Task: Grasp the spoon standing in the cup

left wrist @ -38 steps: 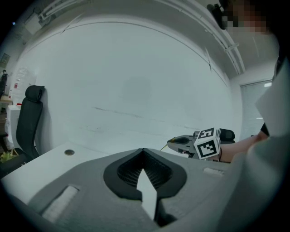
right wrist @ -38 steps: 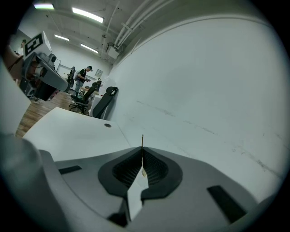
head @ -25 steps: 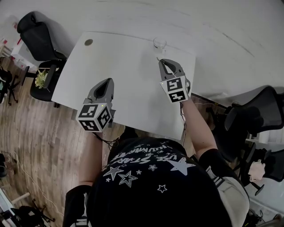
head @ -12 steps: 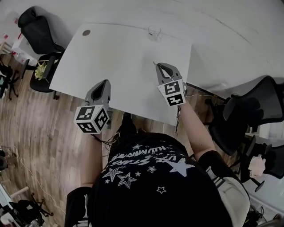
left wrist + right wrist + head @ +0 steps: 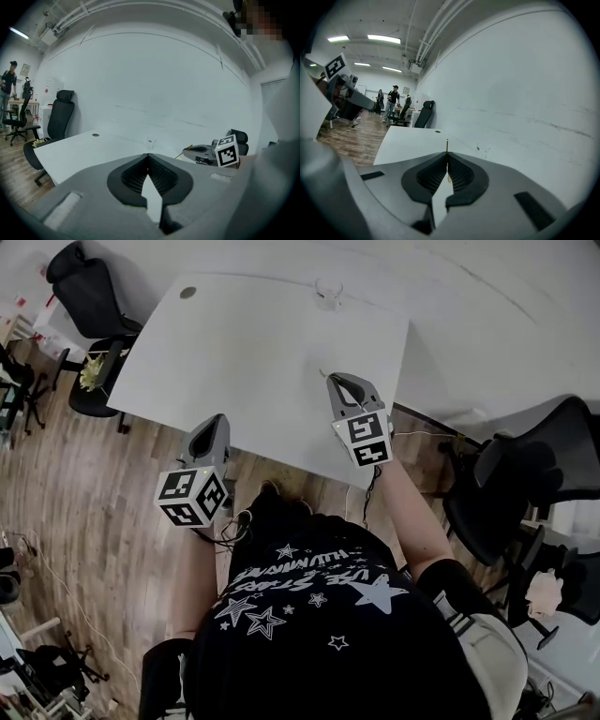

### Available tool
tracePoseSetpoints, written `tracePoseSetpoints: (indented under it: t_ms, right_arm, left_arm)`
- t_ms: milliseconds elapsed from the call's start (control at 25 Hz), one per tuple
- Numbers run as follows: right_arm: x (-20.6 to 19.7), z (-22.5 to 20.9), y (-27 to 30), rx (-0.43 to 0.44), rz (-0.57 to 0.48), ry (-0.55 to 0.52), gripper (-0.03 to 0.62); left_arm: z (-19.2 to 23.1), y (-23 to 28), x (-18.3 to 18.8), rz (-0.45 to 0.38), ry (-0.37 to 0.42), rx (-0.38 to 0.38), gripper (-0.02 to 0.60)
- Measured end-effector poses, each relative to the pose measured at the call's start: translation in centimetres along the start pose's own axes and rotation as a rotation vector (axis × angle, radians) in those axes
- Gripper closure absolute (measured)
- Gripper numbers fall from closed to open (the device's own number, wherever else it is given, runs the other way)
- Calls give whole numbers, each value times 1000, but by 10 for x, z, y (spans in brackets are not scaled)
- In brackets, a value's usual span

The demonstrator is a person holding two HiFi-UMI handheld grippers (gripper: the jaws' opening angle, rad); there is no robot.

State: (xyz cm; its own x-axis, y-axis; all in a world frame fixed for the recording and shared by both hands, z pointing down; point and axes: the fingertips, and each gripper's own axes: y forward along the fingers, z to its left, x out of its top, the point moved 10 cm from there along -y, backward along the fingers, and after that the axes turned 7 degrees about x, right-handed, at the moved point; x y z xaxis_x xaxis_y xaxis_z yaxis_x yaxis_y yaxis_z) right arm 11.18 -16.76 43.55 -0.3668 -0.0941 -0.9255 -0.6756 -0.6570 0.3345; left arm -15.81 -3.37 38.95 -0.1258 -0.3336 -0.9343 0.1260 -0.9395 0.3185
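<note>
A clear glass cup (image 5: 329,292) stands empty near the far edge of the white table (image 5: 253,362); it shows small in the left gripper view (image 5: 150,142). My right gripper (image 5: 336,381) hovers over the table's near right part, well short of the cup, and is shut on a thin gold spoon (image 5: 447,143). The handle sticks out past the tips, and the bowl (image 5: 448,178) shows between the pads. My left gripper (image 5: 216,420) hangs at the table's near edge, shut and empty (image 5: 148,155).
A round cable hole (image 5: 188,292) marks the table's far left corner. Black office chairs stand at the left (image 5: 80,296) and right (image 5: 525,493). A green plant (image 5: 91,374) sits by the left chair. Wooden floor lies on the near left. People stand far off (image 5: 393,101).
The right gripper, still shut on the spoon, has drawn back from the cup toward the body. The left gripper has pulled back to the table's near edge.
</note>
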Motion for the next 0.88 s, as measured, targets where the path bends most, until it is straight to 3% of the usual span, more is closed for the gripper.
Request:
tracePoseSetpoints:
  t_ms: [480,880]
  right_arm:
    - [-16,11,-16,1,35,23,579]
    - [2,60,-47,32,19,3,580]
  left_arm:
    - [8,-21,-12,6,-7,19,574]
    - [14,-96,-28,-16,-42,57,574]
